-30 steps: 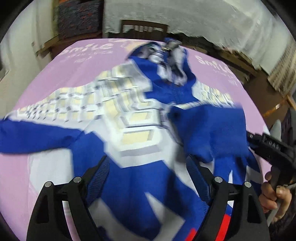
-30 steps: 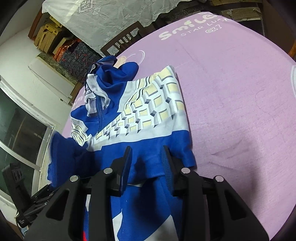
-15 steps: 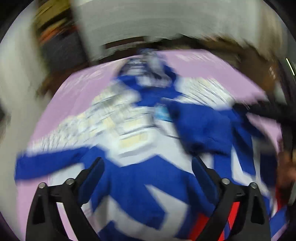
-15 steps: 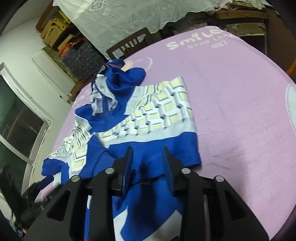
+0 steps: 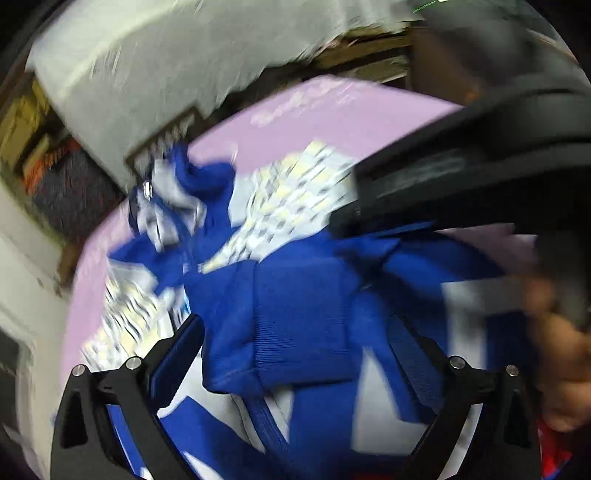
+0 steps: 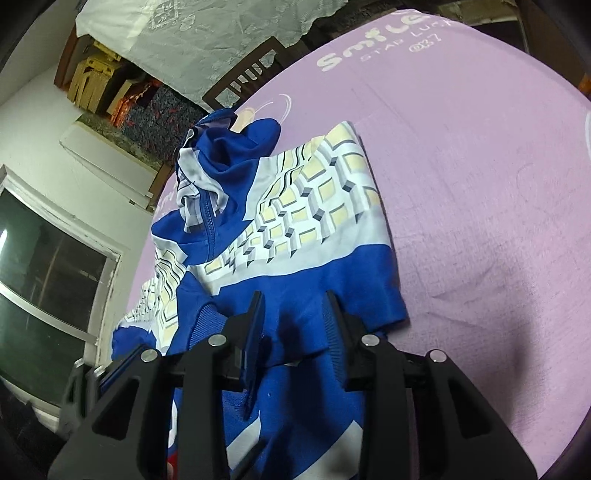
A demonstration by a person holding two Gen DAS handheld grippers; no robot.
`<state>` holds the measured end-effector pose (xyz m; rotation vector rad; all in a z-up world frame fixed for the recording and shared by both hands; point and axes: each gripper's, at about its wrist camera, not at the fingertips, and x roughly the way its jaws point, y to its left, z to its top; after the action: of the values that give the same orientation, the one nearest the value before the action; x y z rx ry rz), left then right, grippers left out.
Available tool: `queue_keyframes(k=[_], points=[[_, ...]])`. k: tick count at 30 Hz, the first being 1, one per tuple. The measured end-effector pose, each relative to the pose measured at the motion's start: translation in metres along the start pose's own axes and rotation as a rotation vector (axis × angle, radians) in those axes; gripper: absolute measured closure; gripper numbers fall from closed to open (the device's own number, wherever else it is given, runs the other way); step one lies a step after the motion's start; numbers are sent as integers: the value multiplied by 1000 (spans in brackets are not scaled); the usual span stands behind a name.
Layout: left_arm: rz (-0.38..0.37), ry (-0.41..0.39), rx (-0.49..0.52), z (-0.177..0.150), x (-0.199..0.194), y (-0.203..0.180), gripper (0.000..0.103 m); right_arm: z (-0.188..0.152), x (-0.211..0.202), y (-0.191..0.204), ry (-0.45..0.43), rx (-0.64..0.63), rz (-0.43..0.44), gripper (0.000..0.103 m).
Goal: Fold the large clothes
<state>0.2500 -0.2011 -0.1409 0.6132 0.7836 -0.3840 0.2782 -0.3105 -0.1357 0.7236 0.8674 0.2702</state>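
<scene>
1. Blue-and-white zip jacket [image 6: 280, 221] lies spread on a table under a pink printed cloth [image 6: 480, 166], collar twd the far edge, near a dark wooden chair back [image 6: 251, 77].

2. Right sleeve is folded in across the chest; its blue ribbed cuff [image 5: 295, 314] sits on the jacket front, seen in the blurred left wrist view.

3. Left gripper [image 5: 295, 354]: jaws far apart, just been opening wider; cuff lies below and between the pads, nothing pinched. One blue-padded finger [image 5: 177, 354] stands clear of the cloth at left.

4. Right gripper [image 6: 295, 317]: jaws partly closed, narrow gap. Blue fabric of the jacket's lower half bunches up btw the pads; cannot tell for sure whether they press it. Dark shadow falls in the gap.

5. Right gripper's black body [image 5: 461, 177] crosses the upper right of the left wrist view, w/ a person's hand [image 5: 561, 369] on its grip at the right edge.

6. Cream-and-grey cube print runs over the jacket's shoulders. Window [image 6: 44, 266] and a white lace cover [image 6: 207, 33] show beyond the table's far-left side.
</scene>
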Motion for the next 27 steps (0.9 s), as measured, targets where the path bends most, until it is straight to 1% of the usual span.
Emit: queue_keyframes(k=[1,3,4,6,7,9,11,12,14,16,18,20,22,24,25,26,27], points=[[-3,25,-49,-2,9,14,5,0,0,-1,2,5,5,72],[-18,34,-142,-8,10,42,11,1,-1,-3,6,18,13,72],[-42,30,-224,-12,5,67,12,1,-1,-5,9,25,18,73],[-75,-4,-368,-22,-8,109,12,1,0,-6,14,32,23,74],[-61,-18,-477,-31,-15,140,12,1,0,-6,14,32,22,74],[-34,-15,-608,-49,-22,175,13,0,0,-4,12,24,12,74],[-82,3,-699,-66,-22,201,13,0,1,-2,9,10,-4,74],[-106,13,-722,-72,-19,207,13,-1,1,-1,8,5,-10,74],[-165,36,-735,-80,-13,204,13,-1,1,0,3,-5,-19,74],[-192,53,-711,-82,-7,197,13,-2,1,1,-2,-10,-22,74],[-204,72,-677,-83,-3,185,13,-3,0,0,-11,-8,-16,74],[-203,74,-665,-85,-1,182,13,-2,-4,-1,-28,-5,-3,74],[-205,70,-655,-82,1,180,13,-1,-10,0,-49,-7,0,71],[-192,58,-634,-77,5,179,26,1,-15,0,-73,-11,-4,71],[-191,54,-618,-74,6,177,37,2,-16,0,-78,-11,-7,71],[-179,47,-604,-70,6,175,45,3,-17,-1,-85,-11,-17,71],[-173,33,-593,-67,6,174,51,5,-18,-2,-94,-10,-21,71]])
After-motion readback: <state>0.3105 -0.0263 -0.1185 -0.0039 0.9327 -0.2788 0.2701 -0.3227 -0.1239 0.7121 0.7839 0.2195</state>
